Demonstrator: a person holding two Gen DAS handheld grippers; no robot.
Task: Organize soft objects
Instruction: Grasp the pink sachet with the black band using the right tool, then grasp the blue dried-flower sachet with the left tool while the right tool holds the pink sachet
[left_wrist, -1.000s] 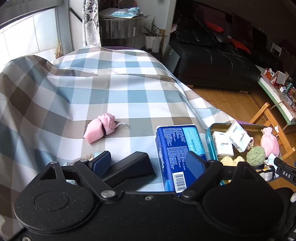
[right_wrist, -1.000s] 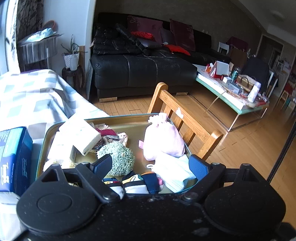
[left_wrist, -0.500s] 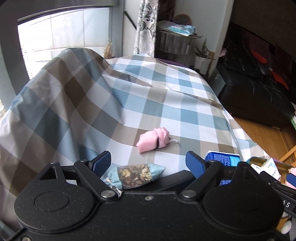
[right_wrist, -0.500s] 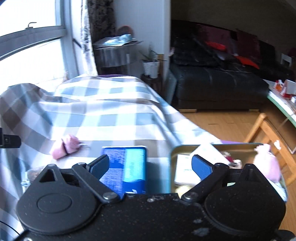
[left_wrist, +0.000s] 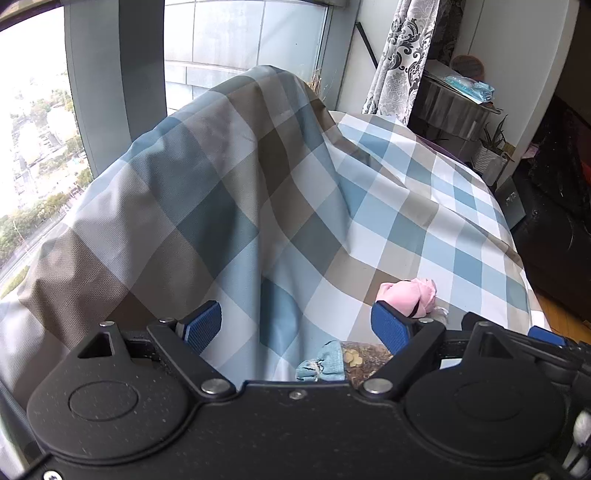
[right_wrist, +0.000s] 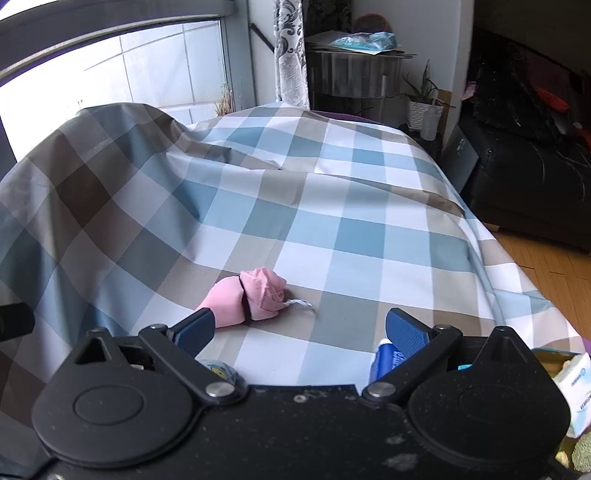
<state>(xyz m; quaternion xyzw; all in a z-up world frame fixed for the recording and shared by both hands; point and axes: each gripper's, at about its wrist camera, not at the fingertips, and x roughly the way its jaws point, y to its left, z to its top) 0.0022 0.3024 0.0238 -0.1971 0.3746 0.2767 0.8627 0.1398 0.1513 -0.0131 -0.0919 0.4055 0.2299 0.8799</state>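
blue package (right_wrist: 388, 360): white print, too small to read
white tissue pack (right_wrist: 578, 387): blue lettering at the frame edge, cut off and illegible

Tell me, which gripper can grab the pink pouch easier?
Probably the right gripper: its jaws are opening, empty, and the pink pouch lies just ahead of it. From the left gripper it sits off to the side.

R tool (right_wrist: 299, 334) jaws opening, nothing betw. them. Pink fabric pouch w/ black band (right_wrist: 246, 297) lies on blue-brown checked cloth tabletop (right_wrist: 332, 229), just beyond L pad.
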